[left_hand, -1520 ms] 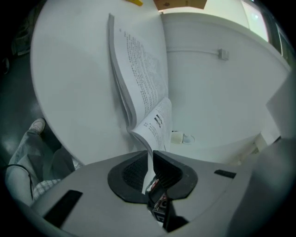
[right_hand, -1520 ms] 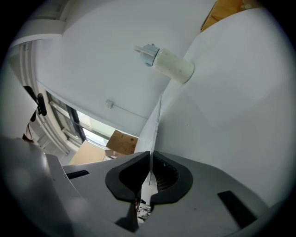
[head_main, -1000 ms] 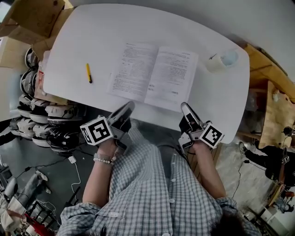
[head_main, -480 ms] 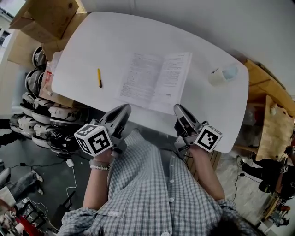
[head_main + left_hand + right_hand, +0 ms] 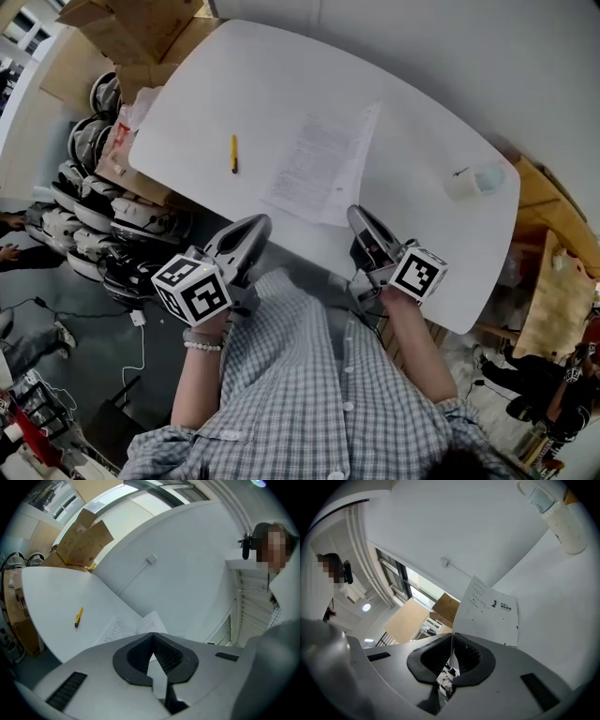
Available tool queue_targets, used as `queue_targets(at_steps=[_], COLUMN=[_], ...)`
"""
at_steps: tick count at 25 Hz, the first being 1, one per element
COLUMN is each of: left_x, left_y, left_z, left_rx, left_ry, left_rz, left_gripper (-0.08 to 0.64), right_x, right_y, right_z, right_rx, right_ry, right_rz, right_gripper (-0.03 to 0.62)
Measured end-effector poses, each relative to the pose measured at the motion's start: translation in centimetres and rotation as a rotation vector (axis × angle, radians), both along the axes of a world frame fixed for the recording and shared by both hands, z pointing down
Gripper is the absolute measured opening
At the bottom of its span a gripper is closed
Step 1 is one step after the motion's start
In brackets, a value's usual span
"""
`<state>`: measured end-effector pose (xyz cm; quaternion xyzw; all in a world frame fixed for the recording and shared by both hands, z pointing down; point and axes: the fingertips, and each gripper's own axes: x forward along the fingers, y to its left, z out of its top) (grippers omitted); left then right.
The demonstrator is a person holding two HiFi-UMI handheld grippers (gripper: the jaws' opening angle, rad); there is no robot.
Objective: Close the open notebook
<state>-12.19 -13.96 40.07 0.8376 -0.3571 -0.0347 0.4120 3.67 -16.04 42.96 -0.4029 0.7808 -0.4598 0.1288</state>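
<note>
While left hand-held gripper (image 5: pixel 152 637) closed and empty, right hand-held gripper (image 5: pixel 451 637) tight on raised notebook (image 5: pixel 314 169) page.

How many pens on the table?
1. The yellow pen lies on the white table, left of the notebook in the head view and apart from it. Another could be hidden under the notebook, but none shows.

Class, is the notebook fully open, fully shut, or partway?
Partway shut. The notebook has its right half raised, pinched in the right tool; its left page lies flat.
</note>
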Motion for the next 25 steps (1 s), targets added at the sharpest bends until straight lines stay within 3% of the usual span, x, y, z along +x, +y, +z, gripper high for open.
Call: queue_targets(at_steps=[15,25], left_x=[-5.5,-8.5], left_y=[0.5,0.4], left_z=[-0.5,-0.4], left_rx=[0.007,0.007], left_ry=[-0.012,-0.002], left_rz=[-0.102,-0.136], left_gripper=[0.008,0.008], right_x=[-7.0,-11.5], right_y=[-5.1,-7.1], right_z=[4.8,9.7], right_rx=[-0.072,-0.133], right_ry=[0.065,0.189], right_rz=[-0.069,-0.131], right_gripper=[0.032,0.032])
